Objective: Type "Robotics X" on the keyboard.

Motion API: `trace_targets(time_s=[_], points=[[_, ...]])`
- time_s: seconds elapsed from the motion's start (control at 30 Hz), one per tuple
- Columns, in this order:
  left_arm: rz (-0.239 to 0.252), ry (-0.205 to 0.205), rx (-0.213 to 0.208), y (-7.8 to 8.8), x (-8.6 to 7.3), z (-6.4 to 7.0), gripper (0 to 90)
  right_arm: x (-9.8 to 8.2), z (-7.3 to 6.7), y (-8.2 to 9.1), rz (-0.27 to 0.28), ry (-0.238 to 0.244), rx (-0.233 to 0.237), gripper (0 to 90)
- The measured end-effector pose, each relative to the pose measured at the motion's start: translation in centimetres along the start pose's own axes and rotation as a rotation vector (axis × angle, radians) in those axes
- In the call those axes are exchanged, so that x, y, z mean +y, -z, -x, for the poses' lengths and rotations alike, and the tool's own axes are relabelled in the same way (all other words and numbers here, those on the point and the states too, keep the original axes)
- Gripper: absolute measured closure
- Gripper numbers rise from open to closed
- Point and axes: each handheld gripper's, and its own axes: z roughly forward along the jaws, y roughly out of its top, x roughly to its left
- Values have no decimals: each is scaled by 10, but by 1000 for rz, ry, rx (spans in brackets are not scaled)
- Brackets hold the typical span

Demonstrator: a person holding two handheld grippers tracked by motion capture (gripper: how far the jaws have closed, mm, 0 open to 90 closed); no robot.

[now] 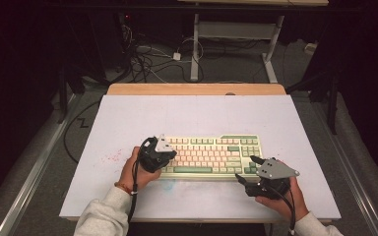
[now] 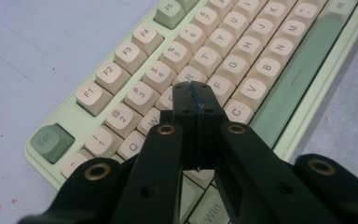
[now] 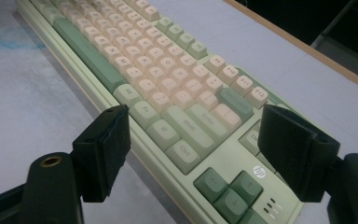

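Note:
A pale green keyboard (image 1: 211, 155) with cream and green keys lies across the middle of the white table. My left gripper (image 1: 163, 156) hovers over the keyboard's left end, jaws shut with nothing between them. In the left gripper view its closed tips (image 2: 196, 95) sit just above the cream letter keys (image 2: 223, 70) near the keyboard (image 2: 307, 84) left side; I cannot tell whether they touch a key. My right gripper (image 1: 248, 169) stands open at the keyboard's near right corner. In the right gripper view its fingers (image 3: 103, 140) straddle the corner of the keyboard (image 3: 177, 116), gripping nothing.
The white table top (image 1: 192, 113) has a wooden far edge (image 1: 197, 89). Red specks (image 1: 110, 158) mark the surface left of the keyboard and a blue smudge (image 3: 16, 37) lies in front of it. Cables and a table frame sit on the floor beyond.

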Motion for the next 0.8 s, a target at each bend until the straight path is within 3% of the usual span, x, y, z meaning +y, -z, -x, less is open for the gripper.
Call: trace_targets(time_s=[0.43, 0.8], points=[[17, 1, -3, 8, -1, 1, 872, 0, 0, 1, 1, -3, 0, 261], [34, -22, -11, 14, 3, 8, 871, 0, -1, 0, 0, -2, 3, 261]])
